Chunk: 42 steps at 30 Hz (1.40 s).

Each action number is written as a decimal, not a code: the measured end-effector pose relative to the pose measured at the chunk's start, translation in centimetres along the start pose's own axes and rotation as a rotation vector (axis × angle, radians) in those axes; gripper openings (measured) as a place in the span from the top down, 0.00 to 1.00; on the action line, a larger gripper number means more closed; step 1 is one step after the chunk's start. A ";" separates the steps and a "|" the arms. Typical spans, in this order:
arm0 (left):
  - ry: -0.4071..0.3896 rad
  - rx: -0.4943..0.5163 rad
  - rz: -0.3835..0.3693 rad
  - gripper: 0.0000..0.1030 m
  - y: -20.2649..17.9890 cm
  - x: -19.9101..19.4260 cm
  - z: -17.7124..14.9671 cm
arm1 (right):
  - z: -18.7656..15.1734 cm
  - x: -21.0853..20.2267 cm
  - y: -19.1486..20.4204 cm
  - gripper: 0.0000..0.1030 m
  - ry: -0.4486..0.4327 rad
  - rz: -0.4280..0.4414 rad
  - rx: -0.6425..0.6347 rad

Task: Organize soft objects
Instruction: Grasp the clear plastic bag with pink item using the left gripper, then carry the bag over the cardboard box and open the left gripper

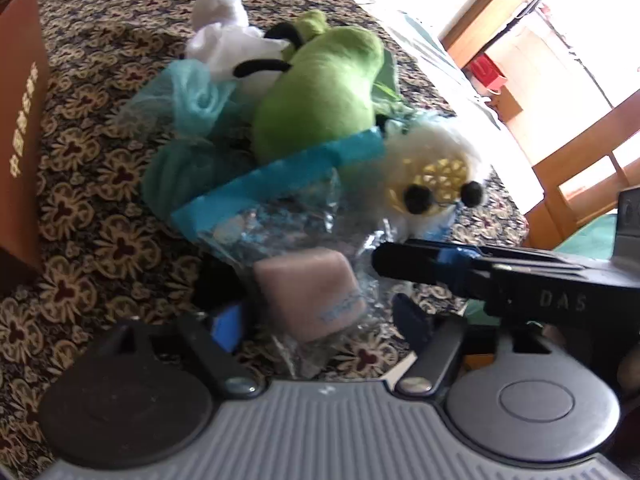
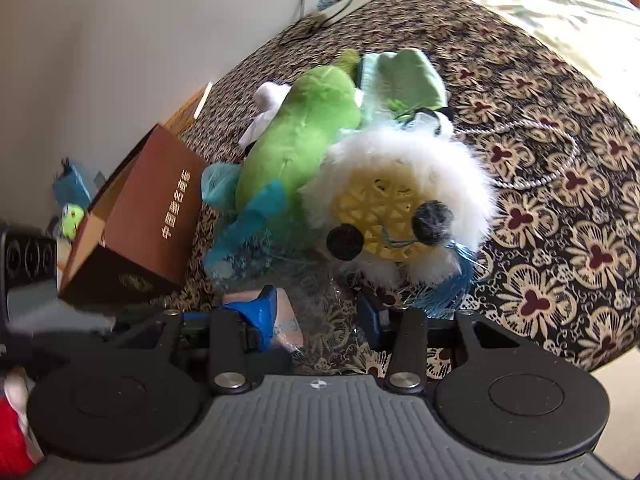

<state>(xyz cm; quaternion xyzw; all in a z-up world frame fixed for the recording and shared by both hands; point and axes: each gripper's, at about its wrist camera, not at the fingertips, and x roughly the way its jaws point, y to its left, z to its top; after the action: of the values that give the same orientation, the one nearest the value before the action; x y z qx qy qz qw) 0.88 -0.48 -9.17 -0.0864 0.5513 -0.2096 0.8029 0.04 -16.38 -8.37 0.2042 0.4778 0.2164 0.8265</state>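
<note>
The left tongs [image 1: 316, 320] and right tongs [image 2: 316, 312] both stand spread around the clear bag [image 1: 280, 224] holding a pink sponge block [image 1: 312, 292], which lies on the patterned worktop [image 1: 100, 208] just in front of the green plush [image 1: 320, 92] and white fluffy toy [image 2: 400, 200]. Neither grips it yet. Best to pinch the block itself, not the slippery film, and lift straight so the pile behind is not dragged.

You can read gold Chinese characters running down the side of the brown box [image 2: 152, 216]: 中国驰名商标, clearest in the right wrist view. They also show on the brown box [image 1: 20, 120] in the left wrist view, but too blurred to read there. "DAS" is embossed on the black gripper body [image 1: 560, 300]. Blue print on the pink pad [image 1: 316, 296] in its clear wrapper is illegible.
</note>
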 end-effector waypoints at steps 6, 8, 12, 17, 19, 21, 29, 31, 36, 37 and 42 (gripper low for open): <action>-0.063 0.034 0.040 0.47 0.0 -2.5 -0.6 | -0.2 -0.4 0.5 0.85 0.020 0.066 -0.023; -0.088 0.054 0.053 0.47 -0.3 -3.7 -0.8 | 0.1 -0.5 0.8 0.86 0.013 0.083 -0.051; -0.141 0.056 0.058 0.47 -0.4 -5.9 -0.5 | 1.1 -1.3 2.4 0.87 -0.019 0.137 -0.085; -0.271 0.059 0.111 0.47 -0.5 -10.3 0.6 | 3.6 -1.9 4.9 0.87 -0.083 0.232 -0.156; -0.325 0.066 0.152 0.47 0.0 -12.1 1.2 | 4.8 -1.2 6.5 0.87 -0.104 0.266 -0.186; -0.370 0.062 0.193 0.47 1.3 -14.0 1.7 | 6.3 -0.1 8.6 0.87 -0.111 0.302 -0.216; -0.493 -0.012 0.349 0.47 10.7 -21.9 2.5 | 9.1 6.9 18.7 0.87 -0.073 0.414 -0.268; -0.491 -0.026 0.392 0.47 13.7 -23.2 2.4 | 9.4 9.1 21.4 0.87 -0.052 0.418 -0.281; -0.446 -0.078 0.436 0.47 22.4 -24.5 2.5 | 9.2 14.2 26.4 0.87 0.020 0.405 -0.254; -0.434 -0.091 0.441 0.47 24.0 -24.4 2.6 | 9.2 15.1 27.0 0.87 0.037 0.400 -0.238; -0.361 -0.152 0.463 0.48 30.2 -23.0 2.7 | 8.4 19.6 29.0 0.87 0.121 0.344 -0.158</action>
<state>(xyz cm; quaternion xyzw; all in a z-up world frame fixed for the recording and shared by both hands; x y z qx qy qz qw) 3.65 36.34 0.21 -0.0543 0.4190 0.0396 0.9055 11.55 17.21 -2.47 0.2043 0.4661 0.4032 0.7605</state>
